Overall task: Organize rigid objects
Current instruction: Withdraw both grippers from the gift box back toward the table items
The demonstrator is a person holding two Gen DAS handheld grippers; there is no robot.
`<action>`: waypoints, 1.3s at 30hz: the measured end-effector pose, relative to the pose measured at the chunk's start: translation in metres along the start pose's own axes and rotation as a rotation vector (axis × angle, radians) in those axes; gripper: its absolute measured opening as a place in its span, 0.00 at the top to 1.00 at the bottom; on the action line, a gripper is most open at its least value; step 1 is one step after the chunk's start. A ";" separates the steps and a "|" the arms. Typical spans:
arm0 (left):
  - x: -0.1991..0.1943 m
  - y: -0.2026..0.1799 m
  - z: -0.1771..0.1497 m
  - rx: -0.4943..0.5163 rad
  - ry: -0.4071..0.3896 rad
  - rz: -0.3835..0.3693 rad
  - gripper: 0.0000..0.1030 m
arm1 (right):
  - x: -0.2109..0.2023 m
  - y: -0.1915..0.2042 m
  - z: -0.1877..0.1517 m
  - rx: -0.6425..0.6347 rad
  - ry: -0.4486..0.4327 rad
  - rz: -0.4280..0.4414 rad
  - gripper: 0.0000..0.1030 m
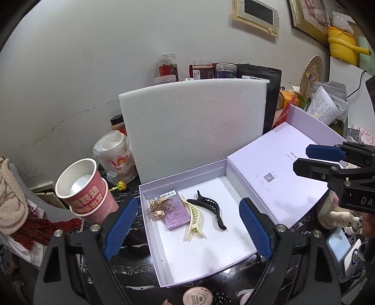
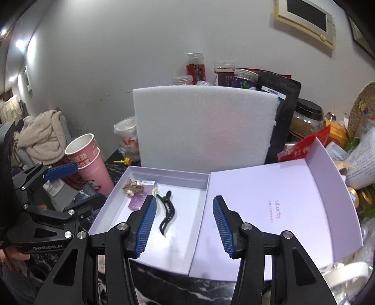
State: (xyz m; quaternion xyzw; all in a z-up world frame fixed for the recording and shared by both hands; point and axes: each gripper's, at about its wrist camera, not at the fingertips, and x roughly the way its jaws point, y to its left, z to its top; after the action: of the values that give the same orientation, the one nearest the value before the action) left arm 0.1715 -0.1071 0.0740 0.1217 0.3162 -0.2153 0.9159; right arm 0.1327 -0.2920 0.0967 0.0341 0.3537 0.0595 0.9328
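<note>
Open lilac box [image 1: 154, 239] on dark marble tabletop, black hair clip [image 1: 209, 206], cream clip [image 1: 193, 218], purple carton [image 1: 175, 211] inside, left view alone shows pink compact [image 1: 198, 296] at near edge, right view alone shows glass jar [image 2: 307, 119], left gripper [image 1: 187, 225] spread wide and empty above box, right gripper [image 2: 185, 227] partly open, nothing held, both angled down.

From my feeds, the open box [image 1: 161, 265] has bare floor in its lower half; clips [image 1: 206, 208] crowd its upper left. A foam board [image 1: 194, 126] walls the back, stacked cups [image 1: 86, 190] the left.

wall [image 1: 70, 70]: grey, cracked | picture frame [image 1: 256, 16] | black marble tabletop [image 1: 133, 269]
</note>
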 end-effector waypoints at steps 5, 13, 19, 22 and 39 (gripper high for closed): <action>-0.016 0.001 -0.007 -0.023 -0.020 -0.005 0.01 | -0.018 0.004 -0.010 -0.010 -0.011 -0.014 0.47; -0.036 0.001 -0.024 -0.033 -0.035 0.006 0.01 | -0.040 0.011 -0.027 -0.021 -0.024 -0.025 0.39; -0.050 -0.003 -0.040 -0.013 -0.041 0.027 0.01 | -0.052 0.018 -0.041 -0.024 -0.025 -0.043 0.29; -0.055 -0.003 -0.046 -0.017 -0.039 0.027 0.01 | -0.055 0.022 -0.049 -0.032 -0.026 -0.054 0.26; -0.078 0.002 -0.079 -0.062 -0.045 0.008 0.01 | -0.062 0.049 -0.092 -0.048 -0.003 -0.036 0.16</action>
State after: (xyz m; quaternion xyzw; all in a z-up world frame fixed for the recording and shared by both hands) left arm 0.0762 -0.0525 0.0626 0.0898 0.3017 -0.2042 0.9269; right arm 0.0215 -0.2498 0.0742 0.0054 0.3515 0.0510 0.9348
